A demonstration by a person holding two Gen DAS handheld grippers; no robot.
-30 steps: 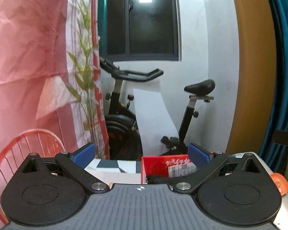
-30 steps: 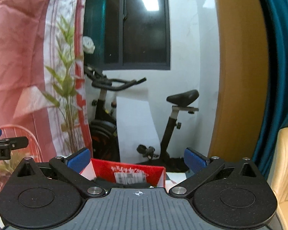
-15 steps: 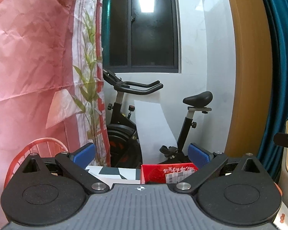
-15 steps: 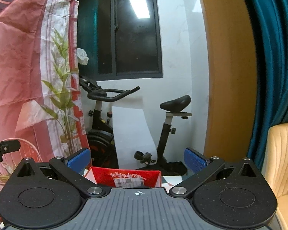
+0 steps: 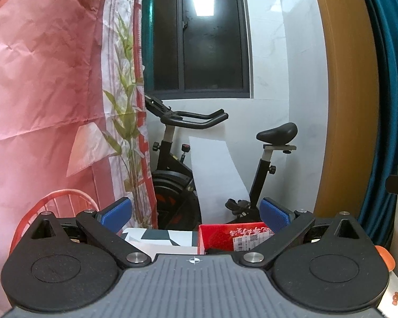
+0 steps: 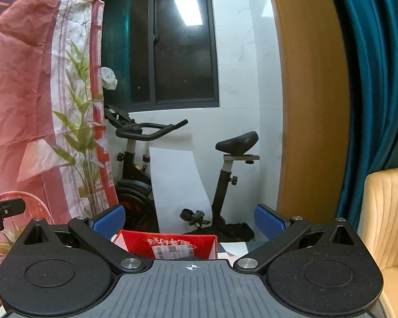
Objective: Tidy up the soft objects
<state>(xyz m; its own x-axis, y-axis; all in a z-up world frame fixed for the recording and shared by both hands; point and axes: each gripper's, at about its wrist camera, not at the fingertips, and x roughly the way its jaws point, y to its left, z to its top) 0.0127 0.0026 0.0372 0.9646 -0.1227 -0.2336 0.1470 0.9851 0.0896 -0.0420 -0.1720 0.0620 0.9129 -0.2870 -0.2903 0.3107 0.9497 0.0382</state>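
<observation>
The red box [image 5: 232, 238] sits low in front of you, its open top showing a white label; what lies inside it is too hidden to tell. In the left wrist view the box lies below and between the fingers of your left tongs [image 5: 195, 210], nearer the right pad, with nothing between the blue pads [image 5: 116, 210], which stand spread wide. In the right wrist view the same box [image 6: 169, 243] lies below your right tongs [image 6: 189, 217], nearer the left pad, and those pads are spread wide too, pinching nothing. The box rests on a white counter [image 5: 159, 241] with a grey geometric print. Beyond it stands a black exercise bike [image 5: 188, 164] against a white wall under a dark window [image 5: 199, 34]. A pink curtain [image 5: 39, 79] with a bamboo print hangs to your left, with a red wire chair [image 5: 58, 201] below it. To your right is a wooden panel [image 6: 310, 92], then a teal curtain [image 6: 371, 66] and a cream chair [image 6: 390, 212]. An orange and white object [image 5: 387, 273] shows at the right edge of the left view; you cannot tell what it is.
</observation>
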